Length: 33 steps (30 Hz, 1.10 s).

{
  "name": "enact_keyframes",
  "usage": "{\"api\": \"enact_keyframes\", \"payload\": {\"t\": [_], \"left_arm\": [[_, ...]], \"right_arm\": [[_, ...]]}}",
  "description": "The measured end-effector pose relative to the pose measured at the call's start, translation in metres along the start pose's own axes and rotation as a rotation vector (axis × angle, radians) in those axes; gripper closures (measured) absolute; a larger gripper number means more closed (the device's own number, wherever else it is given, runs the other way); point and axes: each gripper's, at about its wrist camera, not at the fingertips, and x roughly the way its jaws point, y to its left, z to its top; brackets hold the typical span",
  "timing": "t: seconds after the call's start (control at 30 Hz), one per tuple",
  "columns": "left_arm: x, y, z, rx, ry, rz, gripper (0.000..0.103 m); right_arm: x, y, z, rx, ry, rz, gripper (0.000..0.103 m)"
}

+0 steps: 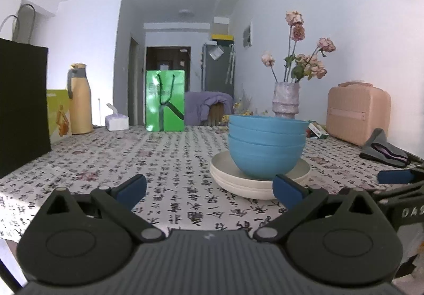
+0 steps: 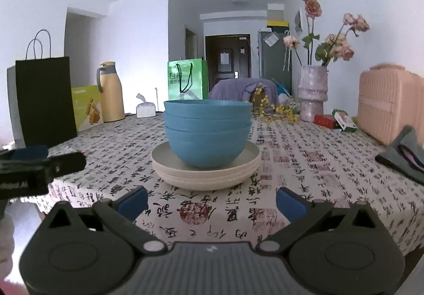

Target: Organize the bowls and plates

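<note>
Before you, a calligraphy-print tablecloth point(image 2: 304, 170) covers the table. At its far edge stand a black paper bag point(image 2: 45, 98), a yellow thermos jug point(image 2: 110, 93), a tissue box point(image 2: 145, 109) and a green gift bag point(image 2: 186, 80). To your right, dried roses fill a pale vase point(image 2: 312, 93) beside a pink case point(image 2: 389, 104).

Calligraphy-print table point(image 2: 304, 175), cream plates point(image 2: 205, 175), vase point(image 2: 312, 93), thermos point(image 2: 110, 93), pink case point(image 2: 389, 106)

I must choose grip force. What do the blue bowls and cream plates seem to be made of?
Blue bowls: probably matte plastic, with even colour, thin rims and no shine. Cream plates: likely the same matte plastic or a fibre composite; dull surface, no ceramic gloss.
</note>
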Motion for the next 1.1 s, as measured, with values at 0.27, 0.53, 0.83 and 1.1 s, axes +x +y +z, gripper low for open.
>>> {"api": "enact_keyframes", "payload": {"t": [0.27,0.53,0.83,1.1], "left_arm": [[-0.002,0.008,-0.002,-0.042,-0.001,-0.011,0.0],[-0.003,0.008,-0.004,-0.041,-0.006,-0.019,0.0],[-0.003,0.011,-0.004,-0.051,-0.005,-0.029,0.0],[-0.004,0.011,-0.005,-0.053,-0.007,-0.034,0.0]], "right_arm": [[-0.005,0.003,-0.001,-0.016,-0.018,0.004,0.0],[-0.008,0.002,-0.003,-0.011,-0.023,0.008,0.0],[-0.009,0.003,-0.003,-0.012,-0.023,0.011,0.0],[-0.01,0.003,-0.004,-0.008,-0.022,0.01,0.0]]}}
